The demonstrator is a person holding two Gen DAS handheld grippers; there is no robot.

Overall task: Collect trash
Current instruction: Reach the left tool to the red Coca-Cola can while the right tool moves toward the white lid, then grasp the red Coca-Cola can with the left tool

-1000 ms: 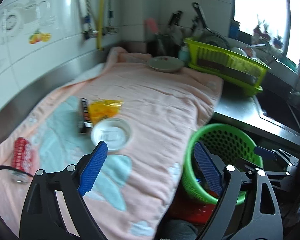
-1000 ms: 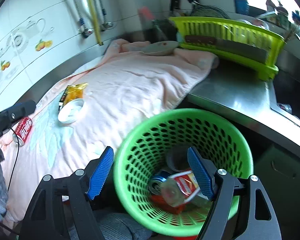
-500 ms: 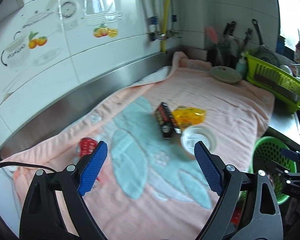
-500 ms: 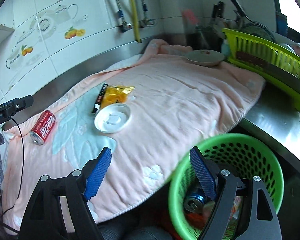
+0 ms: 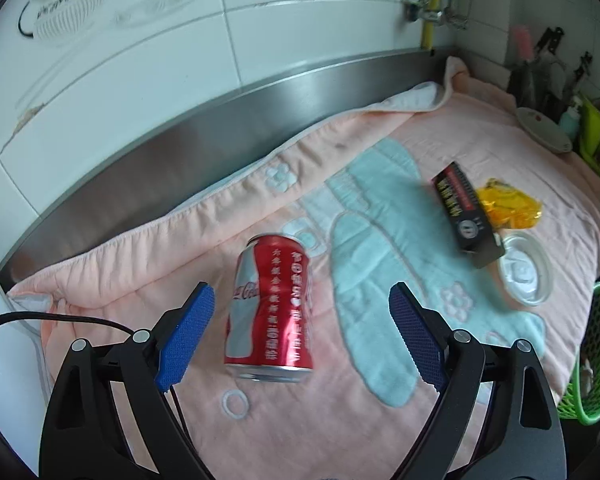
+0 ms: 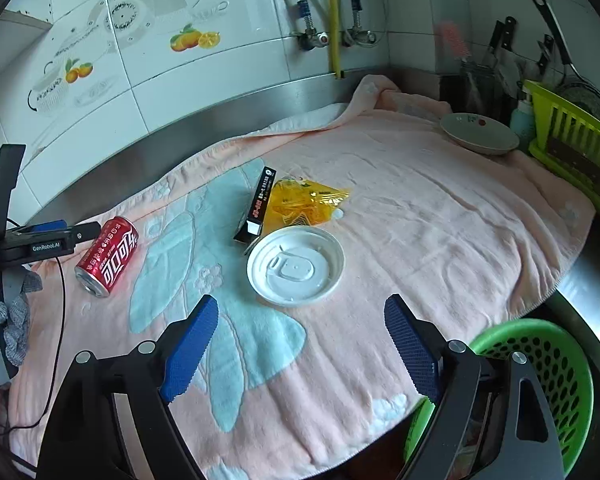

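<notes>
A red soda can [image 5: 272, 304] lies on its side on the pink towel [image 5: 380, 400]. My left gripper [image 5: 300, 328] is open just in front of it, and the can's near end sits between the blue pads without touching them. In the right wrist view the same can [image 6: 107, 257] lies at the left, beside the left gripper's body. My right gripper [image 6: 300, 344] hovers empty, jaws opening, just short of a white plastic lid [image 6: 296, 266]. A black carton [image 6: 257, 205] and a yellow wrapper [image 6: 304, 202] lie behind the lid. The green basket [image 6: 540, 372] stands low at the right.
A shallow dish [image 6: 478, 134] sits at the towel's far end next to a lime dish rack [image 6: 572, 136]. Knives and utensils stand in the corner. A steel backsplash and tiled wall run along the far side. A black cable [image 6: 62, 320] trails over the towel's left edge.
Both grippers swung left, away from the green basket and over the towel. The left one closed in on the red can. The right one's jaws spread wider and now face the white lid.
</notes>
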